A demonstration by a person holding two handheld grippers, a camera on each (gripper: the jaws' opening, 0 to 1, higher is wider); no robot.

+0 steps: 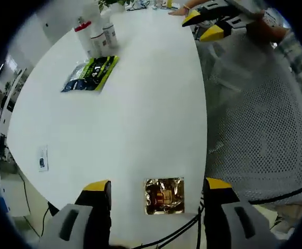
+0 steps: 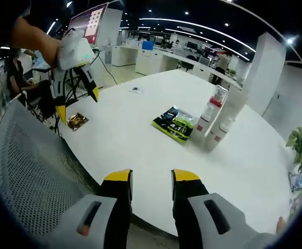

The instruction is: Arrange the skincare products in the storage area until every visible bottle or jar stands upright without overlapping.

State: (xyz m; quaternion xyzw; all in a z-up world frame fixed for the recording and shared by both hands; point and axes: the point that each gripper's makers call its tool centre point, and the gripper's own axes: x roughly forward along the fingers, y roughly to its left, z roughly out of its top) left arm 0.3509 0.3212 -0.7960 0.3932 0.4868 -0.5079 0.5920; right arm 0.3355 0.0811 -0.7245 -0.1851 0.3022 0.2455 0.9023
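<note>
Several skincare bottles (image 1: 96,37) stand upright in a tight cluster at the far side of the white round table (image 1: 140,119); one has a red cap (image 2: 209,115). Beside them lies a flat green and black packet (image 1: 91,73) (image 2: 173,124). A small gold sachet (image 1: 164,195) (image 2: 77,121) lies flat near the table edge. My left gripper (image 1: 157,185) is open and hangs over the sachet, not touching it; the right gripper view shows it from the side (image 2: 78,102). My right gripper (image 2: 152,179) is open and empty above the table edge, far from the bottles (image 2: 218,124). It also enters the left gripper view (image 1: 206,25).
A grey mesh chair (image 1: 259,119) (image 2: 26,166) stands against the table edge between the two grippers. A small white card (image 1: 43,158) (image 2: 135,89) lies on the table. A potted plant (image 2: 301,145) sits at the far edge. Office desks fill the background.
</note>
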